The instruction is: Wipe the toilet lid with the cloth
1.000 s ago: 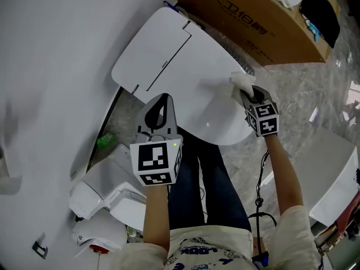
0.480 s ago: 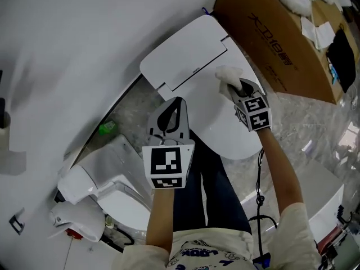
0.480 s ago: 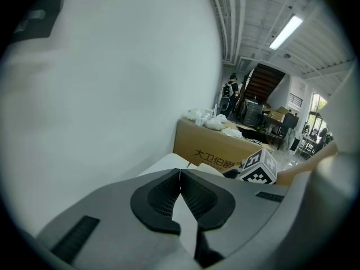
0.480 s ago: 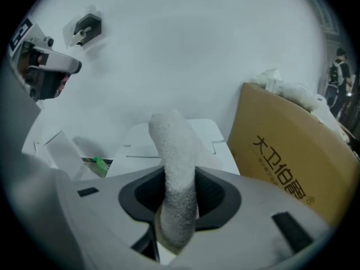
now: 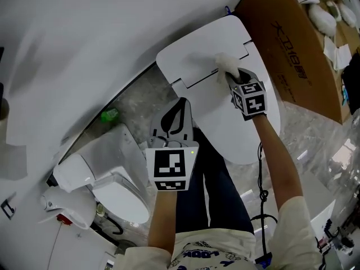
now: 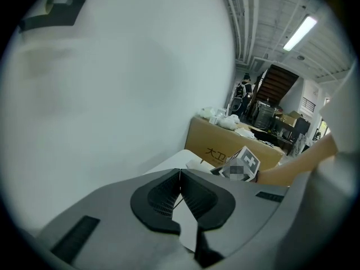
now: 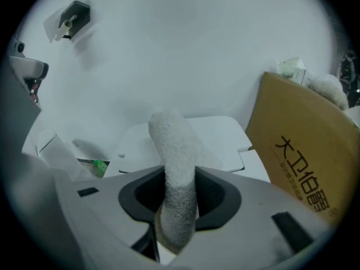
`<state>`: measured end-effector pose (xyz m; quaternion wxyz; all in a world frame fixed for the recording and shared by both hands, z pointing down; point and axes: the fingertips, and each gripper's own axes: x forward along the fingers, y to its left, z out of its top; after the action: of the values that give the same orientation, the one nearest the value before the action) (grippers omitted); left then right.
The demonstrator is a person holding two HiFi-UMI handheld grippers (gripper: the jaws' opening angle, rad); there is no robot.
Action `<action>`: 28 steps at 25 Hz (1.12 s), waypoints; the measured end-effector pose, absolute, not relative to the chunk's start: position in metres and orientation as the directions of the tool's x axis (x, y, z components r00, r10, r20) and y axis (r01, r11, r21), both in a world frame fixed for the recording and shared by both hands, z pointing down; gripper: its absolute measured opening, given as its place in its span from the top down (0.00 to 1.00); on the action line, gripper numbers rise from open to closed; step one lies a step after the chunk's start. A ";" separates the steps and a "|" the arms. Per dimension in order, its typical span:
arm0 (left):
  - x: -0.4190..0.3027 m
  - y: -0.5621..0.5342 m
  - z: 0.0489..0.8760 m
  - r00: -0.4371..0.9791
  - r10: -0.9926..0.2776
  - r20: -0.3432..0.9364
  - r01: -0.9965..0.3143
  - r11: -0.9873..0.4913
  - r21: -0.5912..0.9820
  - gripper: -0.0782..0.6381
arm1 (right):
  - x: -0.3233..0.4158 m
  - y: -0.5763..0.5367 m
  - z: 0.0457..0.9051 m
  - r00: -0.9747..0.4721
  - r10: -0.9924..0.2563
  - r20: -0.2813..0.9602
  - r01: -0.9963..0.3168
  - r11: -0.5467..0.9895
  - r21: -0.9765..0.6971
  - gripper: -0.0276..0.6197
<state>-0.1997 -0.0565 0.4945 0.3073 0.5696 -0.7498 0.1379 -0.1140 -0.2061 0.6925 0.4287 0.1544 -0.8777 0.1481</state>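
The white toilet lid (image 5: pixel 236 122) lies flat in the upper middle of the head view, its hinge end (image 5: pixel 197 55) toward the wall. My right gripper (image 5: pixel 235 75) is shut on a white fluffy cloth (image 5: pixel 226 62), which rests on the lid near the hinge. In the right gripper view the cloth (image 7: pixel 175 167) sticks up between the jaws, with the lid's back part (image 7: pixel 185 139) beyond it. My left gripper (image 5: pixel 179 108) hovers off the lid's left edge, shut and empty. In the left gripper view its jaws meet at a point (image 6: pixel 180 176).
A large brown cardboard box (image 5: pixel 298 55) stands right of the toilet. A second white toilet (image 5: pixel 107 173) sits at lower left, with a green object (image 5: pixel 108 115) on the marbled floor by the white wall (image 5: pixel 84 38). The person's legs (image 5: pixel 214 196) stand before the lid.
My right gripper has carried the cloth along the lid from its front part up to the hinge end. The head camera has shifted, so the toilet sits further right. The left gripper stays shut.
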 end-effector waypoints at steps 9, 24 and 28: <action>-0.210 -0.055 0.513 -0.175 -0.750 0.638 -0.930 0.339 0.143 0.88 | -0.115 -0.198 0.748 -0.480 -0.110 0.871 -0.424 0.898 -0.120 0.77; -0.188 -0.065 0.517 -0.137 -0.754 0.642 -0.943 0.298 0.149 0.88 | -0.098 -0.191 0.752 -0.461 -0.100 0.882 -0.449 0.883 -0.134 0.77; -0.182 -0.066 0.516 -0.125 -0.759 0.639 -0.948 0.281 0.148 0.88 | -0.079 -0.182 0.753 -0.457 -0.106 0.883 -0.462 0.877 -0.134 0.77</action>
<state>-0.1817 -0.0662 0.5159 0.3169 0.5807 -0.7348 0.1494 -0.0787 -0.1818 0.7530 0.4927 0.1701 -0.8341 0.1806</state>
